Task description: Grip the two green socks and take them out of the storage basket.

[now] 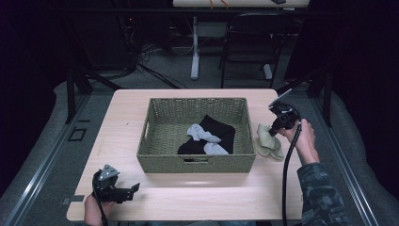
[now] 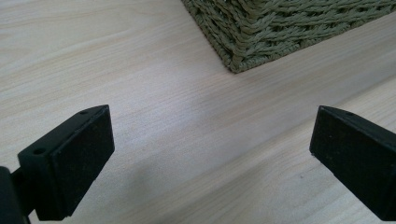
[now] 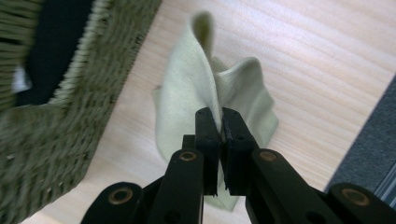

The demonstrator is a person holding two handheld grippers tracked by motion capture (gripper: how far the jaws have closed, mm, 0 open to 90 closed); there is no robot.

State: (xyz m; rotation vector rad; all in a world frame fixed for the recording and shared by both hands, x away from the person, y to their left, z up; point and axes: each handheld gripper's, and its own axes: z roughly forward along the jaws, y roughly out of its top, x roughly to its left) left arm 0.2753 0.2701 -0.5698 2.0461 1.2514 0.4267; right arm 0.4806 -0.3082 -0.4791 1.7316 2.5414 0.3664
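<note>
A: Where are your right tongs (image 3: 220, 122) now?

B: You hold them at the right side of the woven basket (image 1: 155, 157), over the worktop (image 1: 197, 195). Their jaws are closed tight on a fold of the pale green sock (image 3: 187, 93). The fold stands up between the jaws; the rest of the sock lies on the wood just beside the basket wall.

A: And your left tongs (image 1: 126, 190)?

B: You keep them low at the near left corner of the worktop, jaws spread wide, nothing between them. In the left gripper view a corner of the basket is ahead of them, apart.

A: What lies in the basket?

B: A black cloth (image 1: 217, 132) with two light grey socks (image 1: 203, 134) on top.
</note>
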